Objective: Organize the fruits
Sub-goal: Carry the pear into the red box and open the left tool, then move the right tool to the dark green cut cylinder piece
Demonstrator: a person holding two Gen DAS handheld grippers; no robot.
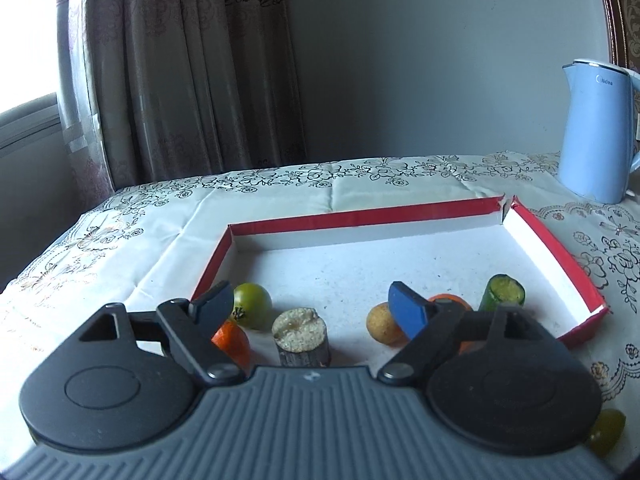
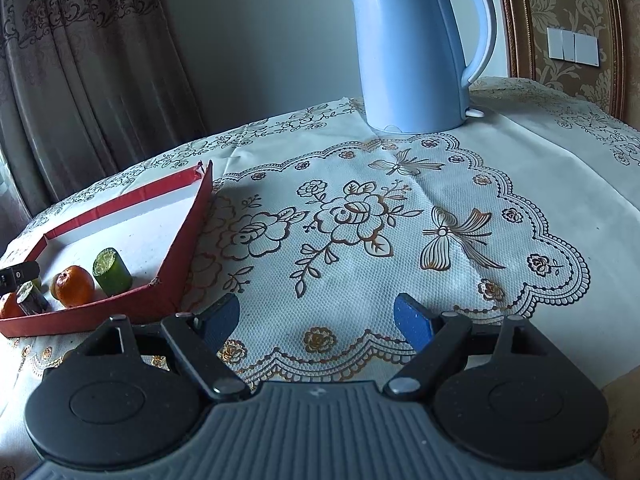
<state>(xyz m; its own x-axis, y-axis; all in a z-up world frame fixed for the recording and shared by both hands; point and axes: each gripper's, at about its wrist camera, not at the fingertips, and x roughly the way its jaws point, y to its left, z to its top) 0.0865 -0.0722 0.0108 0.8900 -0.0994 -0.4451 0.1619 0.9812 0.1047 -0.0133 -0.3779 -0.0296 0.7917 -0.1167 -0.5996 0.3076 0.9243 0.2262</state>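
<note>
Six pieces of produce sit at the near end of a shallow red-rimmed cardboard tray (image 1: 360, 216) on a counter (image 2: 520, 184) draped in a floral tablecloth. The left tongs (image 1: 316, 308) hang released above them, jaws spread wide with nothing clasped; directly below the gap stands a dark-skinned cylindrical chunk with a pale cut top (image 1: 301, 338). Left of it lie a green tomato (image 1: 253, 309) and an orange fruit (image 1: 234, 344) partly hidden by the tongs' left finger. To the right rest a tan potato (image 1: 382, 323), a second orange fruit (image 1: 450, 300) largely behind the blue-padded right finger, and a cucumber piece (image 1: 502, 294) standing upright. One more greenish fruit (image 1: 606, 436) lies on the cloth outside the tray, beside the tongs' body. The right tongs (image 2: 316, 320) hover released over bare tablecloth, well apart from the tray, holding nothing. A blue electric kettle (image 2: 408, 52) stands at the counter's far side, before patterned curtains (image 1: 180, 72).
</note>
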